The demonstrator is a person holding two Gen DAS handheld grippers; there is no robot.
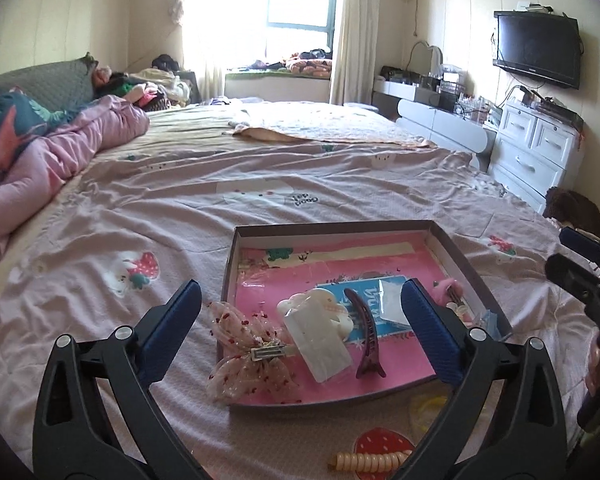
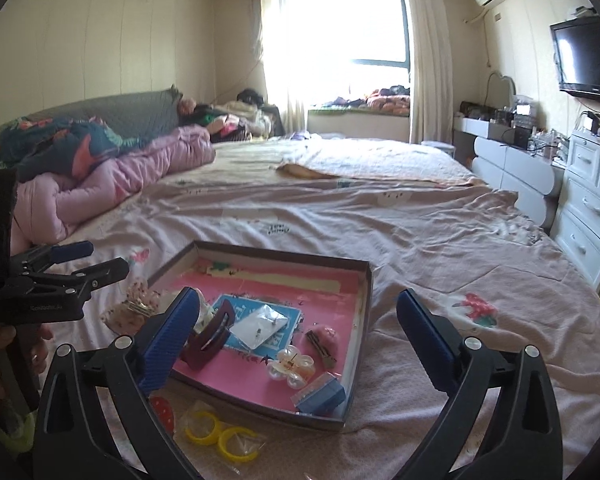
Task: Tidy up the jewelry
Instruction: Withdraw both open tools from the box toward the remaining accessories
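Hovering empty w/ both the left gripper [image 1: 300, 304] and right gripper [image 2: 298, 312] spread wide, a grab at the sheer pink polka-dot fabric bow clip [image 1: 246, 354] (draped over the rim of the shallow dark cardboard box w/ pink lining [image 1: 332, 227]) could tip it out.

Shallow cardboard tray [image 1: 236, 258], dark rim, pink printed liner, lies flat on the bedsheet. Inside: maroon claw clip [image 1: 366, 332] near centre on a blue card [image 2: 260, 330], with a clear plastic packet [image 2: 262, 326] on that card; white flower clip [image 1: 320, 308] under a white paper packet [image 1: 320, 344]; pearl-bead clip [image 2: 294, 366], pink fuzzy clip [image 2: 324, 338] and small blue box [image 2: 320, 396] toward the right wall. Sheer pink bow clip [image 1: 248, 354] drapes over the left rim. Near the tray, on the sheet: bagged yellow rings [image 2: 222, 438], beige spiral hair tie [image 1: 370, 462].
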